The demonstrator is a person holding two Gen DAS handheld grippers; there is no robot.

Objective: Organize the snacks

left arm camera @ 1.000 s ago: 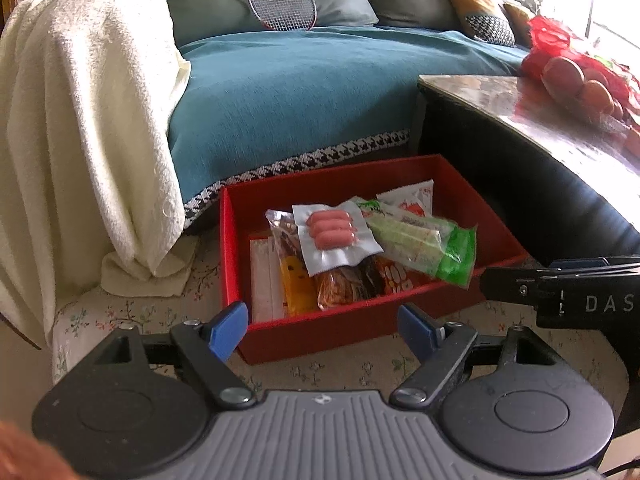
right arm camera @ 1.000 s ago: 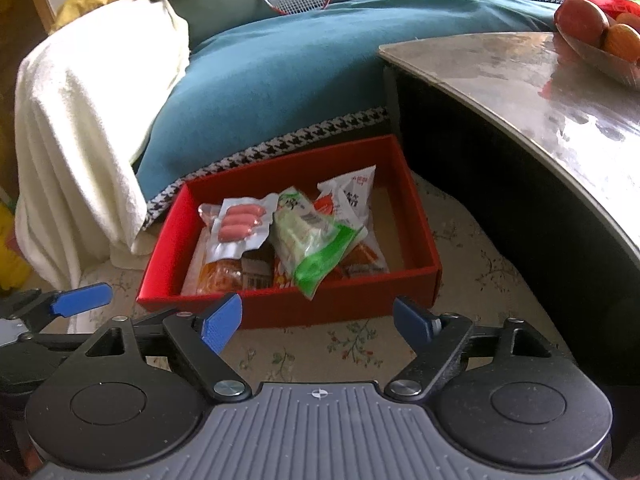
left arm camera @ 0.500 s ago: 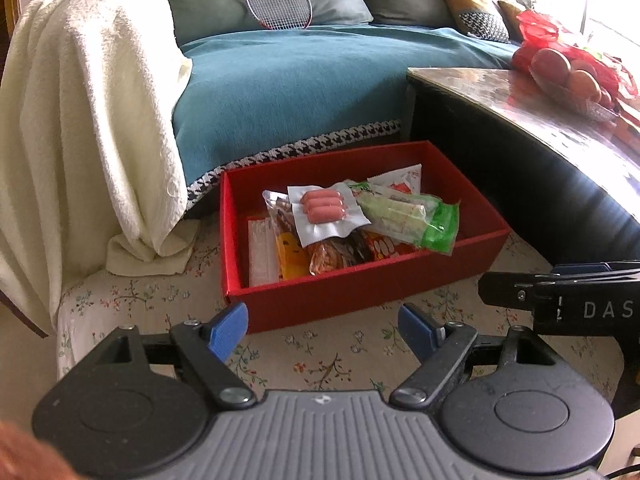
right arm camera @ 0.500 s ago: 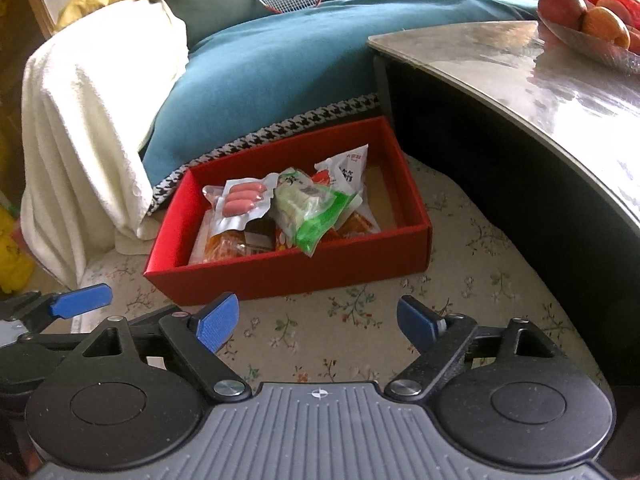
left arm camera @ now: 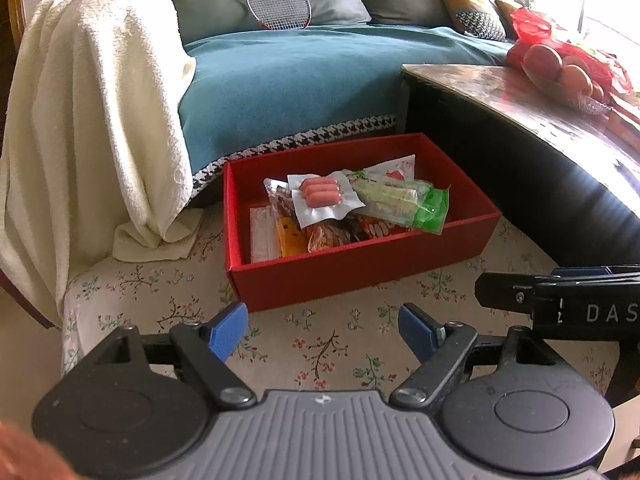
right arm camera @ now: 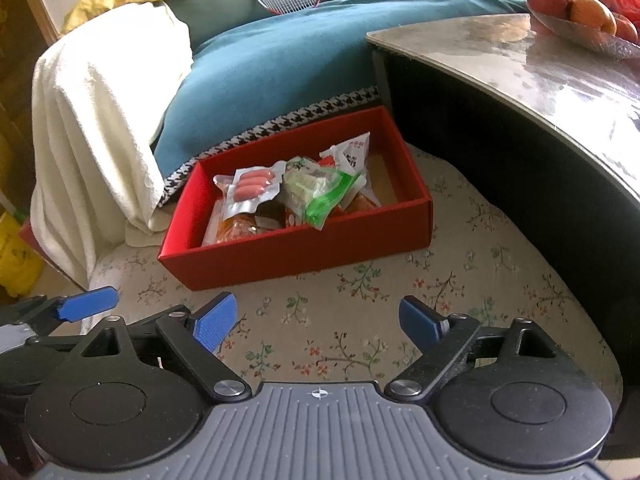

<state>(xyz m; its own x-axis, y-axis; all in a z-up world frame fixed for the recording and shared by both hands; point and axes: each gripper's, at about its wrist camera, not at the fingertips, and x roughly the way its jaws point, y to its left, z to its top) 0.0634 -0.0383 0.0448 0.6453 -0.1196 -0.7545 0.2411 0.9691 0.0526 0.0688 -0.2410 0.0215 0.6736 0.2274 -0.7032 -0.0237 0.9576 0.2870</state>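
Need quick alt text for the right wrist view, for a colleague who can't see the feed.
An open red box of packaged snacks sits on a floral rug, with a sausage pack and a green packet lying on top. The right tongs hang open and empty short of it. A teal sofa stands behind the box and a dark table to its right.

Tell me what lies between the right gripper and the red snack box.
Only bare floral cloth lies between the right gripper and the red snack box, as the right wrist view shows.

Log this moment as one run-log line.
left tongs: open, empty | right tongs: open, empty | red cardboard box: on floral mat, holding snack packets | clear sausage pack: topmost
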